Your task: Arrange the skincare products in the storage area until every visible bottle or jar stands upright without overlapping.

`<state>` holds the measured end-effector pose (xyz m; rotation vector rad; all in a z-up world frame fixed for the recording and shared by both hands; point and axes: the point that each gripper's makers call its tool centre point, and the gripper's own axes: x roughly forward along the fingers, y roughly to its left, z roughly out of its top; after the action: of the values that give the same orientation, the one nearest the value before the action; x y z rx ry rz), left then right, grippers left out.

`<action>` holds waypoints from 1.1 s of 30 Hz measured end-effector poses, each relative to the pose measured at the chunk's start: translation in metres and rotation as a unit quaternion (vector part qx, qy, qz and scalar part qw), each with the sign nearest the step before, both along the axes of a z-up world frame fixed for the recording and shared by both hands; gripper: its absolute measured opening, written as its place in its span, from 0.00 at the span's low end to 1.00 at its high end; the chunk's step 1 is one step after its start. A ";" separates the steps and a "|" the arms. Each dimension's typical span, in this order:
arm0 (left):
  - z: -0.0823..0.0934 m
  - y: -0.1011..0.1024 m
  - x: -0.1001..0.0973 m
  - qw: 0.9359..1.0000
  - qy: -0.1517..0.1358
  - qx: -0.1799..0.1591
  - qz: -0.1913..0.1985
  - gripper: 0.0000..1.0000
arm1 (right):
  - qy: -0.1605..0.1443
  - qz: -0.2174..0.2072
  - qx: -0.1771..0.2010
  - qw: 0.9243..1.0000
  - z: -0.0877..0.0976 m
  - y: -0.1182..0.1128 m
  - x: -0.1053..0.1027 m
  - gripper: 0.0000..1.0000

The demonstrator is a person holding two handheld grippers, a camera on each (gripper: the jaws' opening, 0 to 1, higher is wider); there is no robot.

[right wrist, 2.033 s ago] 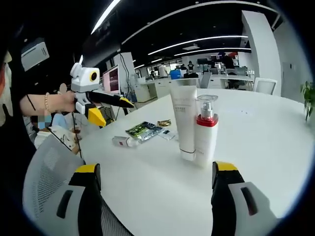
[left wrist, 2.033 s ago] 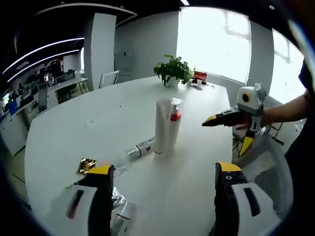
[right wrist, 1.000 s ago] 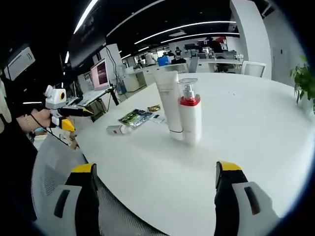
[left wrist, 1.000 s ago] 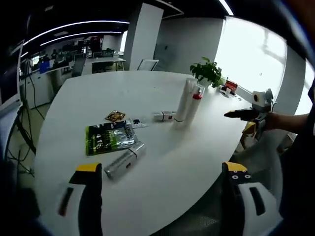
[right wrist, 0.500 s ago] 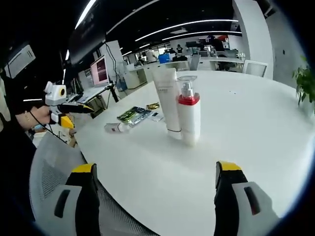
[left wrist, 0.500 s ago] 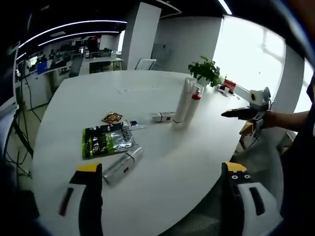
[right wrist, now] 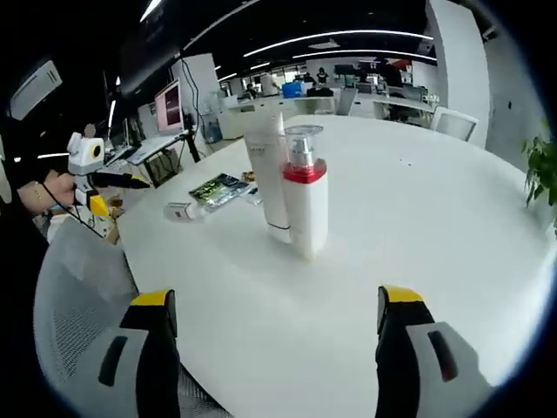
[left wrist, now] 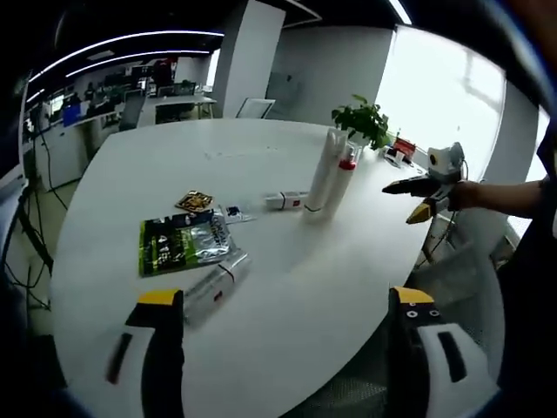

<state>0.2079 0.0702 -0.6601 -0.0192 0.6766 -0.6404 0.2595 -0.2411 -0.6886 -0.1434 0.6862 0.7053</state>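
While you hold both grippers over the round white table (left wrist: 287,279), this is how things stand:

Left gripper (left wrist: 287,348): your jaws are spread wide with nothing between them, at 6 o'clock of the left gripper view, above the near edge of the table.
Right gripper (right wrist: 274,357): also released, jaws far apart and holding nothing, at 6 o'clock of the right gripper view. In the left gripper view you see it at 3 o'clock, held in a hand beside the table.
Pump bottle (right wrist: 305,205): white with a red collar, upright, near the center of the right gripper view.
Tube (right wrist: 265,178): white, upright, touching or just beside the pump bottle, at its 10 o'clock.
Small bottle (left wrist: 285,201): lying on its side, just at 9 o'clock from the standing pair in the left gripper view.
Silver tube (left wrist: 216,281): lying flat, near your left jaw.
Green packet (left wrist: 181,243): flat on the table, just beside the silver tube.
Gold packet (left wrist: 195,204): flat, at 12 o'clock from the green packet.
Plant (left wrist: 365,122): at the far edge of the table.
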 end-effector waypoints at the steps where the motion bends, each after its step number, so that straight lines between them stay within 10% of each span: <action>1: -0.001 0.000 0.000 1.000 0.002 0.000 0.000 0.95 | -0.001 0.000 -0.004 1.000 0.000 -0.003 0.005 0.93; 26: -0.022 0.000 0.013 0.999 0.032 -0.002 0.007 0.93 | -0.003 0.054 -0.077 0.996 -0.002 -0.031 0.136 0.72; 33: -0.028 0.000 0.012 0.999 0.043 -0.003 0.013 0.93 | -0.006 0.118 -0.081 0.990 -0.004 -0.005 0.165 0.65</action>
<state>0.2199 0.0700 -0.6884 -0.0611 0.7571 -0.6188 0.4240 -0.2457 -0.6922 -0.3835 0.7223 0.8744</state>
